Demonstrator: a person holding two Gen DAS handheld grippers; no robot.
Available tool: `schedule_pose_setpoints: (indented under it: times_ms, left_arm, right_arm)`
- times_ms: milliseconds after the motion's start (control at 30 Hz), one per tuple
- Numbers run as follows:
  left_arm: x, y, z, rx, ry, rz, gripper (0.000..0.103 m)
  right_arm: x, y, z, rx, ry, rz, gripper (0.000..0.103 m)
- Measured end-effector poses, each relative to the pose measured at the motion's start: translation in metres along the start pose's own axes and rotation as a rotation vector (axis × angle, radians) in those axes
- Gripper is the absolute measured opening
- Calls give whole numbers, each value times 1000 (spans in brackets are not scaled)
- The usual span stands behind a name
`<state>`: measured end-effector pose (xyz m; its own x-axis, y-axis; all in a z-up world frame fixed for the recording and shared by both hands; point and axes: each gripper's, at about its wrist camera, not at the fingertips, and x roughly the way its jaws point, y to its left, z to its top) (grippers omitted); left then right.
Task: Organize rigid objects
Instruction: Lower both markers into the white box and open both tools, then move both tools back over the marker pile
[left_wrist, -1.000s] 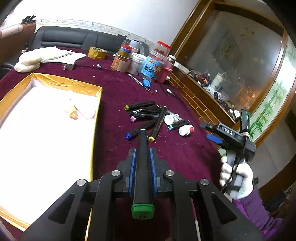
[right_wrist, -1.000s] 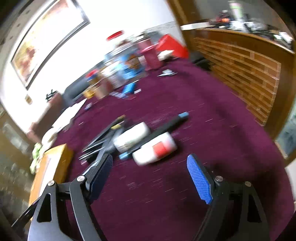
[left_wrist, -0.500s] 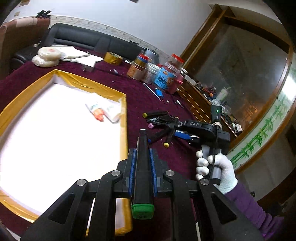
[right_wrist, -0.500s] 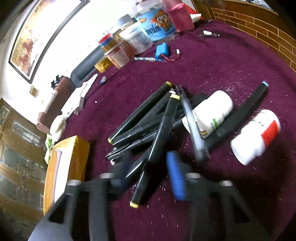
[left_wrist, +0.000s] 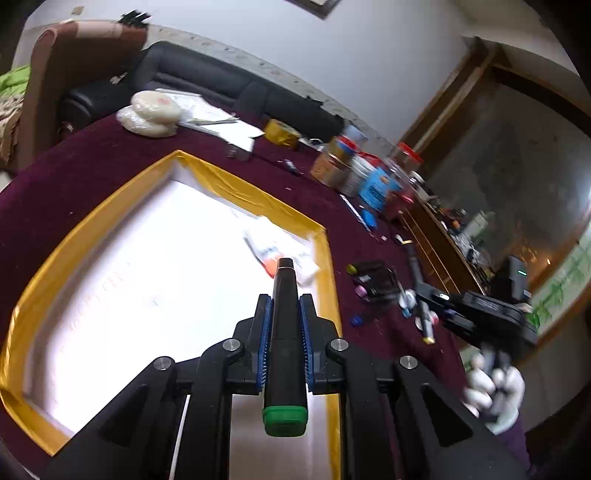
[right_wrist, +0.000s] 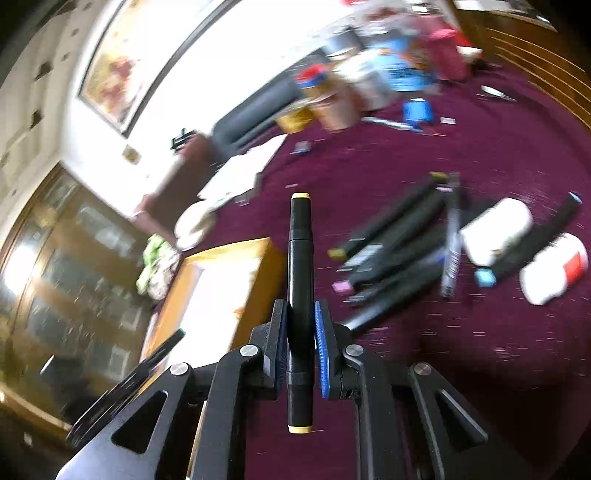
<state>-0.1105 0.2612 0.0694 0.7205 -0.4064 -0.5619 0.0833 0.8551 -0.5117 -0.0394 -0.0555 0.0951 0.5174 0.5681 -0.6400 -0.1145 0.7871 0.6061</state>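
this looks like a lived-in home, a sitting or dining room. a black leather sofa (left_wrist: 221, 88) runs along the white wall behind a round worktop (left_wrist: 74, 173) covered in dark red cloth. a large framed painting (right_wrist: 122, 70) hangs on the wall, and a glass-fronted wooden cabinet (right_wrist: 62, 273) stands to one side. food jars and tins (left_wrist: 365, 173) crowd the far edge of the worktop, beside a roll of tape (left_wrist: 281, 133) and loose papers (left_wrist: 218, 123).

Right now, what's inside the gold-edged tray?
The gold-edged tray holds a white tube with an orange end near its far corner. The left tool and its marker hide the near part.
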Motion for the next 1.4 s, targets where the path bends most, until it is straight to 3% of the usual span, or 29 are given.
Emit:
schedule_pose_setpoints:
  times_ms: [167,400,500,533,633,733,867,1067,1200,1400]
  left_arm:
    - [18,26,27,-45,16,53,12]
    - [62,51,57,-102,55,112,12]
    - [78,57,60,-121,72,158,26]
    - [83,60,61,-131,82,175,41]
    - [100,75,59,-203,171,208,52]
    - [94,78,55,-234,154,198,55]
    - [89,72,46,-189,155,207,63]
    - [85,39,23,2,194,313,80]
    - [81,30,14,54,203,354,82]
    - [80,34,15,23,192,325,82]
  right_arm:
    - [39,47,0,-49,118,95,13]
    - [131,91,-17,-105,285,60,13]
    - [155,102,-20,-140,310,17,13]
    - [163,105,-20,-162,315,-4,13]
    - [168,111,-15,-209,264,-82,14]
    - [155,111,-17,-225,247,-66,18]
    - [132,98,-25,-196,221,-46,19]
    - [78,78,-52,-170,171,30,20]
    - [23,49,-69,-141,85,44,20]
    - [-39,-5,-72,-58,-69,-26,25]
